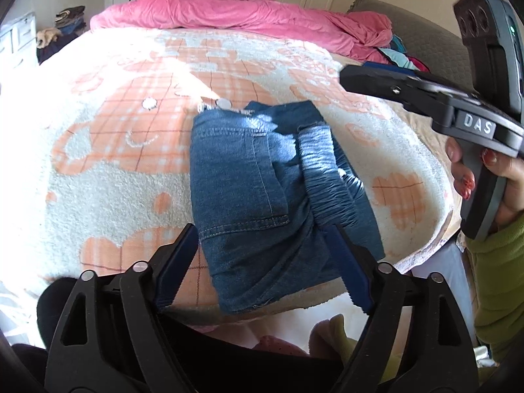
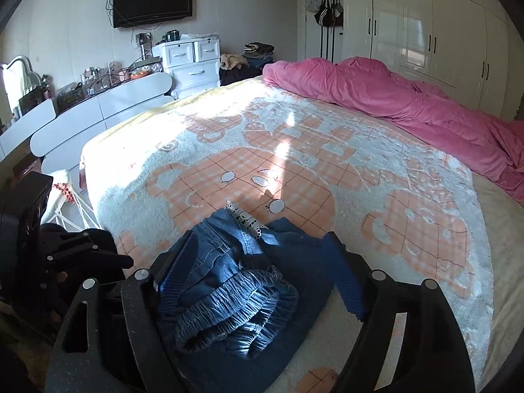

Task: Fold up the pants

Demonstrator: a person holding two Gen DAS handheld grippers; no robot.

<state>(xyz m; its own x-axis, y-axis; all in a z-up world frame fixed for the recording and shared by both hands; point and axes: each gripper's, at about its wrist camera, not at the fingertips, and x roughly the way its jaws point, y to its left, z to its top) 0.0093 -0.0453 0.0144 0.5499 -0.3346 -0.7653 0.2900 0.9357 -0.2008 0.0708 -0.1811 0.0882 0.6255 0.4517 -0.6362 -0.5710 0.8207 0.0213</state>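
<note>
The blue denim pants (image 1: 262, 190) lie folded into a compact bundle on the bed near its front edge, elastic waistband (image 1: 327, 177) on top at the right. My left gripper (image 1: 262, 262) is open above the bundle's near edge, holding nothing. My right gripper (image 1: 360, 80) is seen from the side at the right, held in a hand; its jaws cannot be read there. In the right wrist view the right gripper (image 2: 258, 278) is open and hovers over the pants (image 2: 235, 301), with the waistband (image 2: 235, 314) between its fingers, not pinched.
The bed has a white and orange patterned blanket (image 2: 294, 170). A pink duvet (image 2: 393, 101) is bunched along the far side. White drawers (image 2: 193, 65) and a dressing table (image 2: 98, 104) stand left of the bed; wardrobes (image 2: 425, 32) at the back.
</note>
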